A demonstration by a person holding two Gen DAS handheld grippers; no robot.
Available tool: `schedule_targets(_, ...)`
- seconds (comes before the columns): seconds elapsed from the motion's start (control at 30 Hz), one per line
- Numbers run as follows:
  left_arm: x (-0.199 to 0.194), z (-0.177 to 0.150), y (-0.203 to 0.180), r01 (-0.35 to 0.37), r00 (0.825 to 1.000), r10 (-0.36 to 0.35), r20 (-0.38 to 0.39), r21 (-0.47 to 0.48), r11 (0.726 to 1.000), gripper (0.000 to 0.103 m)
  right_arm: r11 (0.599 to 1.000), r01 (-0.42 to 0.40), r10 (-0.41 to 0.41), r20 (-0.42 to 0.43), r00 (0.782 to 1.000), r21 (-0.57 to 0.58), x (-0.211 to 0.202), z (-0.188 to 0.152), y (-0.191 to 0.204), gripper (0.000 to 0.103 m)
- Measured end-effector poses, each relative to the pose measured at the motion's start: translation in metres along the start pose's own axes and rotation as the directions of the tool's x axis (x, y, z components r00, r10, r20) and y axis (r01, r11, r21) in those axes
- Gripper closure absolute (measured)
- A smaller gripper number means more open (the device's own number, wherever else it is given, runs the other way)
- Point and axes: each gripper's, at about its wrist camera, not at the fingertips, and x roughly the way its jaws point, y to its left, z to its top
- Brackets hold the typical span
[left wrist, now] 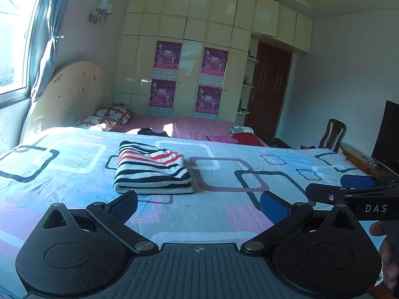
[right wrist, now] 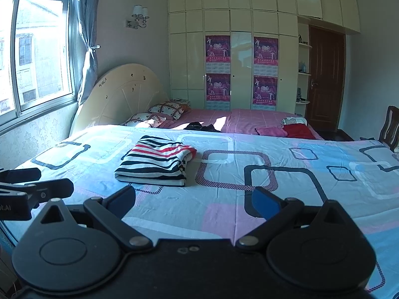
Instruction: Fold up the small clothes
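A folded striped garment (left wrist: 152,168), white with black and red stripes, lies on the patterned bed sheet (left wrist: 249,154). It also shows in the right wrist view (right wrist: 155,160). My left gripper (left wrist: 198,205) is open and empty, held just short of the garment's near edge. My right gripper (right wrist: 193,203) is open and empty, a little to the right of the garment and nearer than it. The right gripper shows at the right edge of the left wrist view (left wrist: 359,186). The left gripper shows at the left edge of the right wrist view (right wrist: 35,184).
Farther back on a pink sheet (right wrist: 244,120) lie a dark garment (right wrist: 202,127), a pink folded cloth (right wrist: 270,131) and a red and striped pile (right wrist: 296,127). Pillows (right wrist: 169,109) and a headboard (right wrist: 122,92) are at the left. A chair (left wrist: 333,134) and a TV (left wrist: 387,137) stand at the right.
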Motion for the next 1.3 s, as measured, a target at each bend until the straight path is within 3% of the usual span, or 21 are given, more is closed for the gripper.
schedule_targets(0.87, 0.0032, 0.0021, -0.0048, -0.002, 1.000, 0.002, -0.005, 0.032, 0.999, 0.000, 1.000, 0.002, -0.002, -0.001, 1.000, 0.005, 0.0043, -0.0004, -0.0056, 0.003)
schedule_targets(1.3, -0.0026, 0.0018, -0.0003, -0.029, 0.999, 0.028, 0.035, 0.017, 0.999, 0.000, 1.000, 0.001, -0.001, -0.001, 1.000, -0.001, 0.0031, -0.0013, -0.0037, 0.003)
